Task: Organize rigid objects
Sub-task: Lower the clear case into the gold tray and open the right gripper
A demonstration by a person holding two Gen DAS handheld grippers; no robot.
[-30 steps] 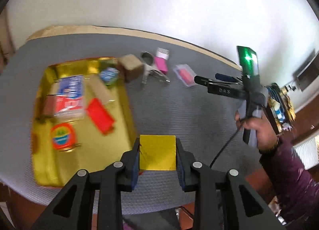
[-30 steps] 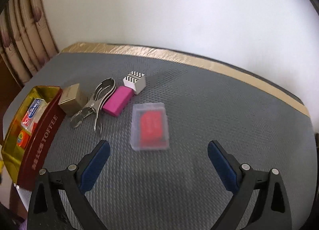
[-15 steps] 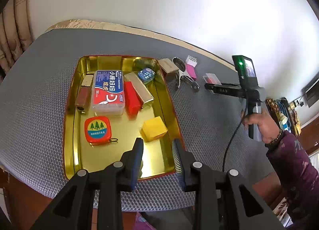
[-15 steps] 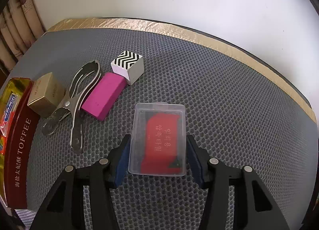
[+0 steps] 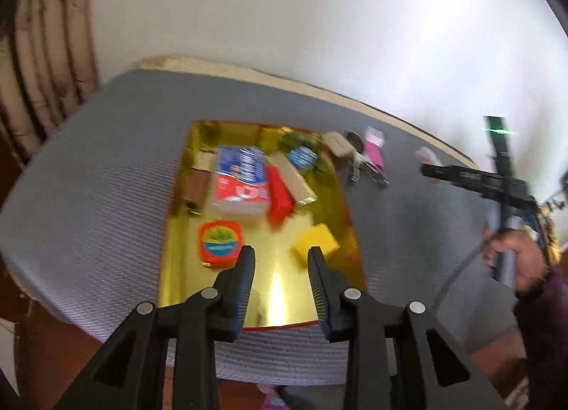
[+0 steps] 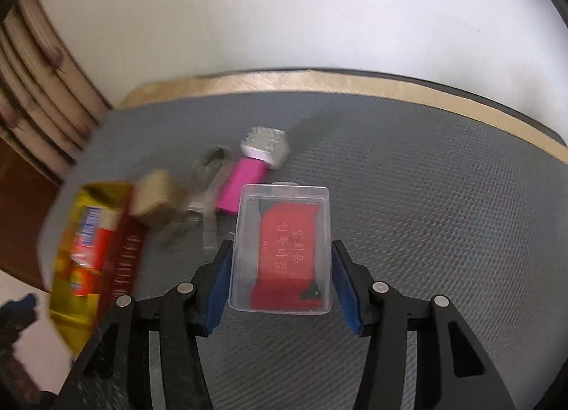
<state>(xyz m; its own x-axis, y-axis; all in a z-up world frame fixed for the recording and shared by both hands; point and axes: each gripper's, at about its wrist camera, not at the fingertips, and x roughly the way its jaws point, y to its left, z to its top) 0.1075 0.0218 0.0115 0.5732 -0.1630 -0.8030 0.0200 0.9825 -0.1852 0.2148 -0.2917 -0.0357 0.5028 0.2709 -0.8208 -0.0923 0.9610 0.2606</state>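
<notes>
A gold tray (image 5: 177, 218) holds a yellow block (image 5: 316, 245), a red round tape measure (image 5: 220, 243), a blue-and-red box (image 5: 241, 184), a red block (image 5: 278, 197) and a gold bar (image 5: 294, 179). My left gripper (image 5: 280, 261) hangs open and empty above the tray's near end. My right gripper (image 6: 282, 268) is shut on a clear plastic case with a red card (image 6: 284, 246) and holds it above the mat. The tray (image 6: 120, 250) shows blurred at the left of the right wrist view.
On the grey mat (image 6: 426, 197) beside the tray lie a tan box (image 6: 152, 197), a metal punch (image 6: 206, 197), a pink block (image 6: 243, 179) and a zigzag-patterned cube (image 6: 266, 143). A curtain (image 5: 46, 65) hangs at the left. The right gripper's handle (image 5: 497, 179) shows in the left wrist view.
My left gripper let the yellow block go into the tray and pulled back. My right gripper closed on the clear case and lifted it off the mat, swinging left.
</notes>
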